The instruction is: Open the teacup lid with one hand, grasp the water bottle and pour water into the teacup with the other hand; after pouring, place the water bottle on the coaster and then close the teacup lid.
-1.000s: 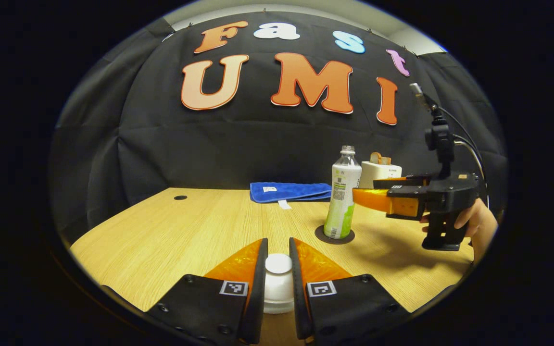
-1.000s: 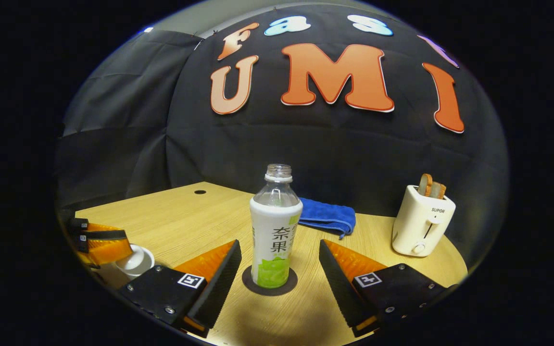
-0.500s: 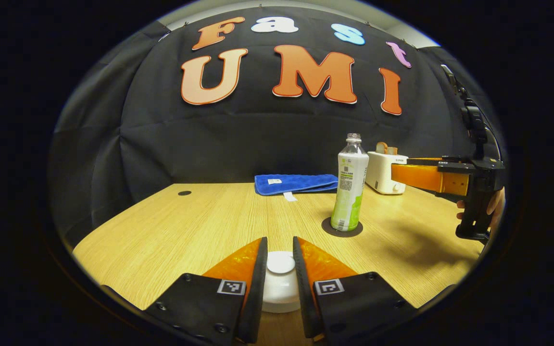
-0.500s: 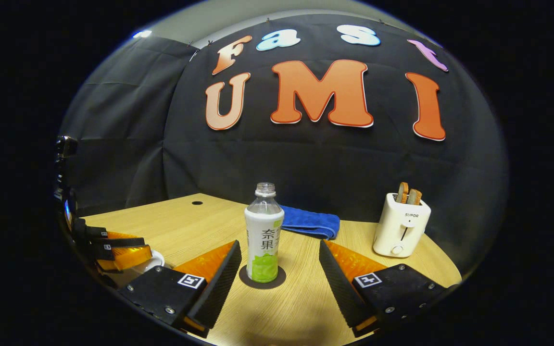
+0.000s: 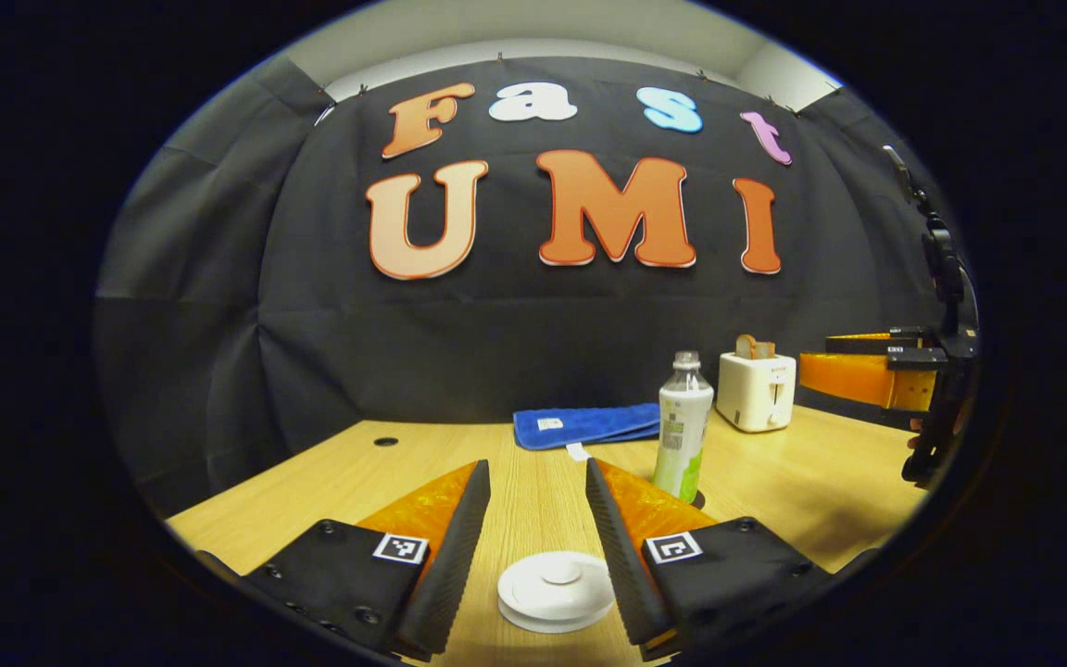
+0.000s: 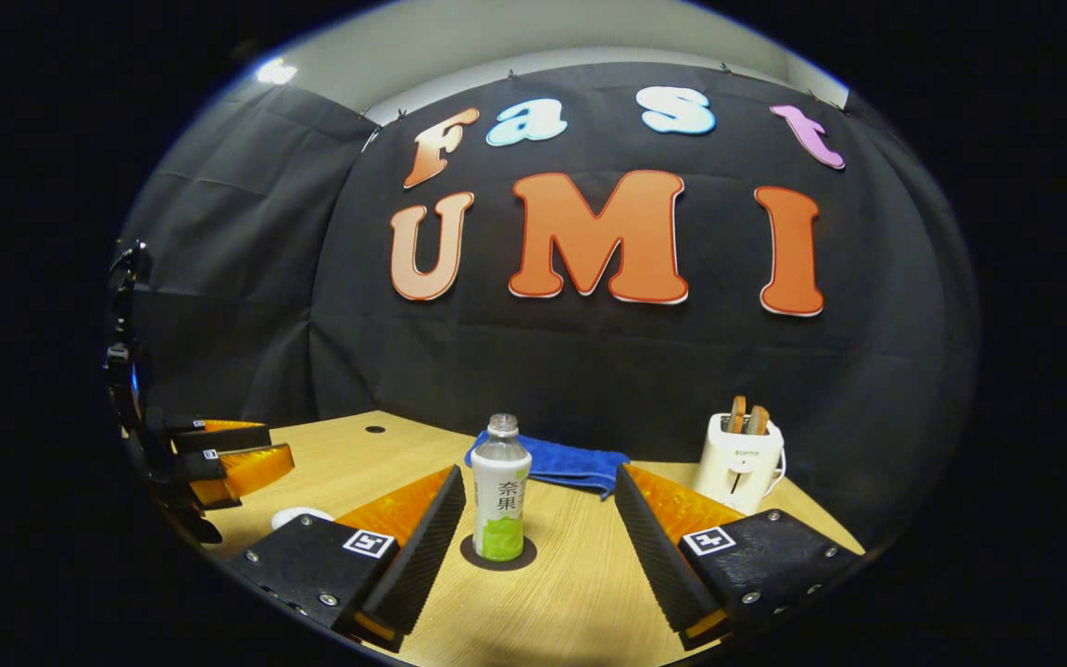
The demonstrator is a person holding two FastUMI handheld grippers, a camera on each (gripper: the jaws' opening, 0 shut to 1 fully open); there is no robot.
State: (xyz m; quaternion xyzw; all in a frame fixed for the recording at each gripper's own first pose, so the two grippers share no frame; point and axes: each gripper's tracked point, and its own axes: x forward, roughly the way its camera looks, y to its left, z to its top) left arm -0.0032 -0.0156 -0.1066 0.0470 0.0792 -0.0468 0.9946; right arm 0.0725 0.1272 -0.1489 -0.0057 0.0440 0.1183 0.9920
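Observation:
The white teacup lid (image 5: pixel 556 591) lies flat over the cup, low between the fingers of my left gripper (image 5: pixel 535 463), which is open and clear of it. The water bottle (image 5: pixel 682 426) stands upright and uncapped on the dark round coaster (image 6: pixel 498 554). In the right gripper view the water bottle (image 6: pixel 500 496) is centred ahead of my right gripper (image 6: pixel 538 471), whose fingers stand wide open short of the bottle and hold nothing. The left gripper (image 6: pixel 228 459) hovers at the left above the white lid (image 6: pixel 302 515). The right gripper (image 5: pixel 867 375) shows at the far right.
A folded blue cloth (image 5: pixel 584 424) lies at the back of the wooden table (image 5: pixel 802 482). A white toaster (image 6: pixel 739 459) with bread slices stands back right. A small cable hole (image 5: pixel 386 441) is in the tabletop at back left.
My left gripper has opened, let go of the lid and drawn back from it. The right gripper has pulled farther away from the bottle, still open.

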